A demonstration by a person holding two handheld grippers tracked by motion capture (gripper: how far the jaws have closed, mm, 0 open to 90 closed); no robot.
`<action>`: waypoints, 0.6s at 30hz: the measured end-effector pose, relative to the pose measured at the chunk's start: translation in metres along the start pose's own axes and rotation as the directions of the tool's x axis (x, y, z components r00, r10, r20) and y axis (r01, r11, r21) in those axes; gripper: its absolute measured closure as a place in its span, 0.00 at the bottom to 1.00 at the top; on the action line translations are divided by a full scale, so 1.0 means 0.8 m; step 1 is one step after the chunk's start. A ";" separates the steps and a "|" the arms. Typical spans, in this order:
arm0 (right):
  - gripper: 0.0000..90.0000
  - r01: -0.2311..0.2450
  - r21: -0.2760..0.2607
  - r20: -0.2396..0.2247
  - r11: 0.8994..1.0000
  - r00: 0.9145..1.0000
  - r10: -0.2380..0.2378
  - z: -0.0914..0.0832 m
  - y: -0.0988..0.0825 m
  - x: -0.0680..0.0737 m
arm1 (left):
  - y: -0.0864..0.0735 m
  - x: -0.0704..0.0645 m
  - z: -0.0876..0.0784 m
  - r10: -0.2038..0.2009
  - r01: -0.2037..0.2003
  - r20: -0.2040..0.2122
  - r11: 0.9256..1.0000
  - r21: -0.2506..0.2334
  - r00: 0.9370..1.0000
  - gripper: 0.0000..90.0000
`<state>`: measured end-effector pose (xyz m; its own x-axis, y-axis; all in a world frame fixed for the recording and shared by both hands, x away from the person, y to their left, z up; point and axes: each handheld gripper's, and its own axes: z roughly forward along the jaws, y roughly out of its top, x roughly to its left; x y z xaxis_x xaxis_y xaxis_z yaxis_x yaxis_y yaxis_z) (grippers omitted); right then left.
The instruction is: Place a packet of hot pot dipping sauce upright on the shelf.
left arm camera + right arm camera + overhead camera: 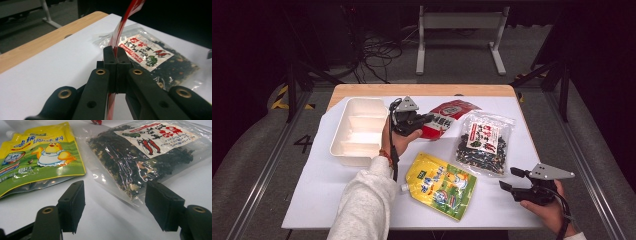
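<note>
The left gripper (428, 119) pinches the flat red plastic packet (446, 117) by its edge, so it hangs free. The right gripper (510, 179) waits with jaws apart.

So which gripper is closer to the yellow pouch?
Left. The left gripper hangs just beyond the yellow pouch, above its top edge, clamped on the red packet. The right gripper sits open further out, to the pouch's right, facing the seaweed bag.

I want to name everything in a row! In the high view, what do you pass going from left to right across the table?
White tray → left gripper pinching the red packet → clear seaweed bag → right gripper, jaws open and empty. The yellow pouch lies nearer, overlapping the middle of the row.
</note>
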<state>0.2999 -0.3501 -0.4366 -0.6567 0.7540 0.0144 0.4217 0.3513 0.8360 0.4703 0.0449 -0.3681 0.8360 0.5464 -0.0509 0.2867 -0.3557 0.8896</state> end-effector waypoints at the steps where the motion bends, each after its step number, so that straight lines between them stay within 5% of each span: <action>1: 0.36 0.000 0.000 0.000 1.000 1.000 0.000 0.000 0.000 0.000 | 0.000 0.000 0.000 0.000 0.000 0.000 1.000 0.000 1.000 1.00; 8: 0.35 0.000 0.004 -0.004 1.000 1.000 0.000 0.000 0.000 0.000 | 0.014 -0.008 0.013 0.050 -0.049 -0.004 0.997 0.053 0.999 0.99; 18: 0.36 -0.004 -0.006 -0.001 1.000 1.000 0.004 0.000 0.000 0.000 | 0.017 0.004 -0.012 0.010 -0.010 -0.006 0.999 -0.035 1.000 1.00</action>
<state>0.2997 -0.3503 -0.4365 -0.6559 0.7546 0.0184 0.4205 0.3451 0.8391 0.4726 0.0494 -0.3517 0.8361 0.5472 -0.0397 0.2618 -0.3344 0.9053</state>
